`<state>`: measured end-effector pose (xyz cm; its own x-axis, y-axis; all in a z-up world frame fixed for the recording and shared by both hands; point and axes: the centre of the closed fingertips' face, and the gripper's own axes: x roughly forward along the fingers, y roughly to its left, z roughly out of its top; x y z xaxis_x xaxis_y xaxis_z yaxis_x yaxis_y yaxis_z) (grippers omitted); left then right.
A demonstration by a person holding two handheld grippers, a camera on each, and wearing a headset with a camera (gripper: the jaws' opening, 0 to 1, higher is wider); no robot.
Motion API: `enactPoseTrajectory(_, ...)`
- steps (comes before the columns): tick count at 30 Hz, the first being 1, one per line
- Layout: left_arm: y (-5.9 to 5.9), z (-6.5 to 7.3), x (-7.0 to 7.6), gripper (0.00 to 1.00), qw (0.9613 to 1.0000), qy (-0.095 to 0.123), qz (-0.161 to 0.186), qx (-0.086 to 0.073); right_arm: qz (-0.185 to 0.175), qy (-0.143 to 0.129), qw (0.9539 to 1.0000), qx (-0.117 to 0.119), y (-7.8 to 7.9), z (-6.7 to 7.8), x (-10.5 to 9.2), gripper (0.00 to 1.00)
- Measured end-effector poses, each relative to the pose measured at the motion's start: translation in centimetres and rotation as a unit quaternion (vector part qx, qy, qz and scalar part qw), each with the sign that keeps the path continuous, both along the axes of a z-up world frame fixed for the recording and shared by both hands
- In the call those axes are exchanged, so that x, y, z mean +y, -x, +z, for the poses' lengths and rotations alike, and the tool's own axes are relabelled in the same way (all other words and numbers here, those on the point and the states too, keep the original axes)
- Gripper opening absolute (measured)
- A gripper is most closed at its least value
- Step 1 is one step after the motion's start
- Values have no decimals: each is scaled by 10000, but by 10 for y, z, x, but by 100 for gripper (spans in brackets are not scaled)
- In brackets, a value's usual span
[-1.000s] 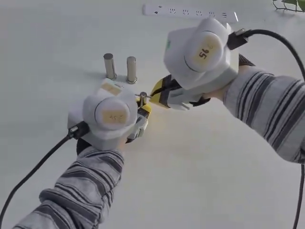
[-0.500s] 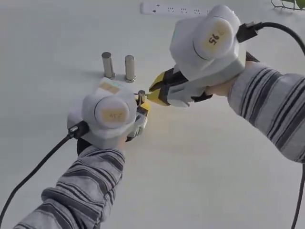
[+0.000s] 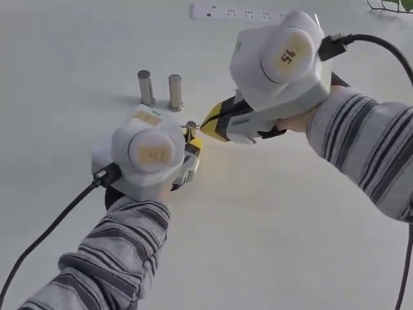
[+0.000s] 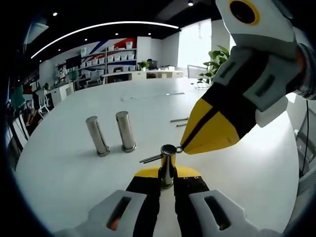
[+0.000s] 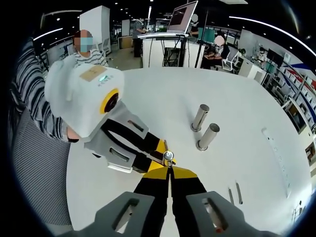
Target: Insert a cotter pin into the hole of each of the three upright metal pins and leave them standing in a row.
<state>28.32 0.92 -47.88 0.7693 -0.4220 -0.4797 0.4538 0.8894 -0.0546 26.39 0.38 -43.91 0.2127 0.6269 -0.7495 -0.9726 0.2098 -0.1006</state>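
My left gripper (image 3: 191, 144) is shut on an upright metal pin (image 4: 168, 163), low on its shaft. A thin cotter pin (image 4: 150, 158) passes through the hole near the pin's top and sticks out on the far side. My right gripper (image 3: 206, 124) comes in from the right. Its yellow tips are shut on the cotter pin's head, right against the metal pin's top (image 5: 169, 156). Two more metal pins (image 3: 146, 87) (image 3: 175, 92) stand side by side just behind, apart from both grippers.
Two loose cotter pins (image 5: 230, 195) (image 5: 239, 192) lie on the white table to the right. A white power strip (image 3: 248, 13) lies along the far edge. People sit at desks in the background of the right gripper view.
My right gripper has tilted and lifted a little at its body while its tips stayed at the pin's top. The left gripper and the held pin have not moved.
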Motion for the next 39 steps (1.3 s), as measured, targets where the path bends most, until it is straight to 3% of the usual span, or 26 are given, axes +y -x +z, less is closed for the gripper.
enactPoseTrajectory(8,-1,0,0,5,10000,-12,-1,-1,-278,-76,9995,86,-2,-1,-4,0)
enactPoseTrajectory(13,-2,1,2,5,10000,-2,-3,30,-506,-163,9984,185,-7,-1,-7,7)
enactPoseTrajectory(19,-5,2,7,5,9999,-151,-68,-26,-954,-395,9940,373,-14,-1,-15,16)
enactPoseTrajectory(22,-7,2,10,5,9999,-124,-56,0,-1129,-504,9914,424,-19,0,-17,18)
enactPoseTrajectory(31,-24,8,38,5,9997,-129,183,-52,-1429,-674,9863,475,-23,-1,-21,26)
enactPoseTrajectory(39,-32,8,53,5,9995,-184,234,-39,-1522,-767,9842,470,-23,-2,-20,31)
